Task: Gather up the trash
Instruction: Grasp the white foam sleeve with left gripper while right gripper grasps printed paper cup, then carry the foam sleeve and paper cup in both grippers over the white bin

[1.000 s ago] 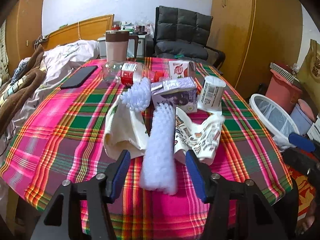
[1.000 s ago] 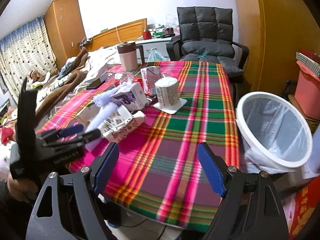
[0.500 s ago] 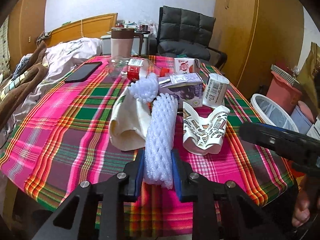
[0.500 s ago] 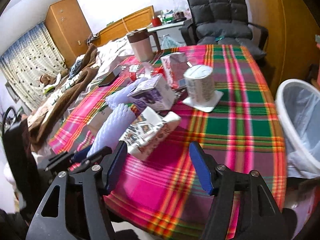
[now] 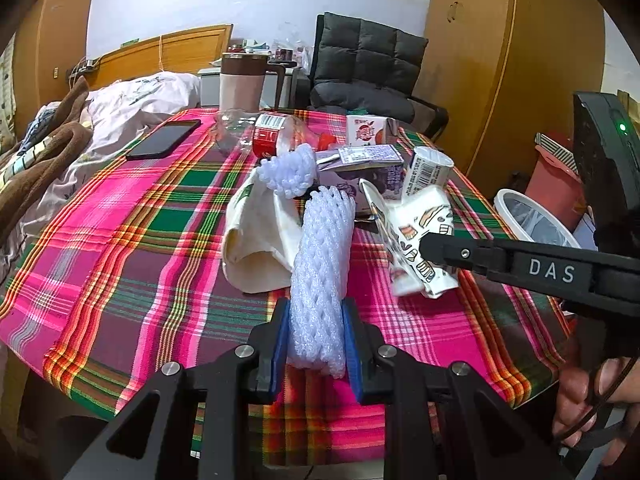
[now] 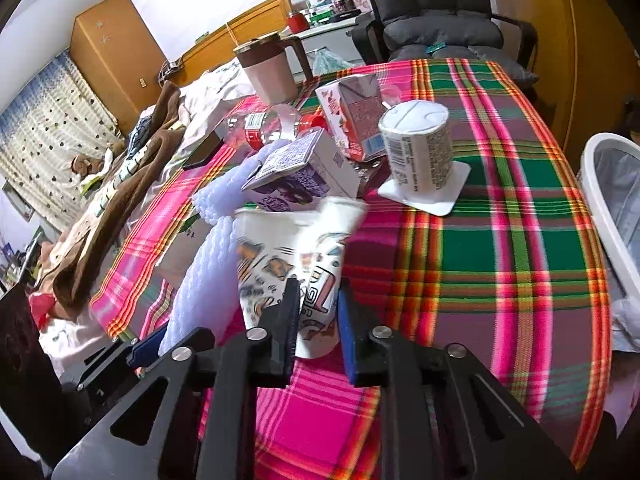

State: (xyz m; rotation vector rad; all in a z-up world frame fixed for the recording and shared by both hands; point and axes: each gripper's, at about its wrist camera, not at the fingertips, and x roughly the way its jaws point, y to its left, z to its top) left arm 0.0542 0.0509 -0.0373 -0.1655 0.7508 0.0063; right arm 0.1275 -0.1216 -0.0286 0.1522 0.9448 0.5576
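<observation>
Lying between closed jaws, seemingly: paper cup (image 6: 316, 280).

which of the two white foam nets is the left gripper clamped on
The long foam net lying lengthwise toward the camera, its near end pinched in the left gripper. The other foam net sits bunched farther back, against the purple carton, untouched.

Each fisheye camera sat close behind its gripper, angled down across the plaid tablecloth (image 5: 132, 248) toward the far wall. Both views shared the printed paper cup (image 6: 288, 264), foam net sleeve (image 5: 320, 280), and grey chair (image 5: 368, 68) at upper frame.
</observation>
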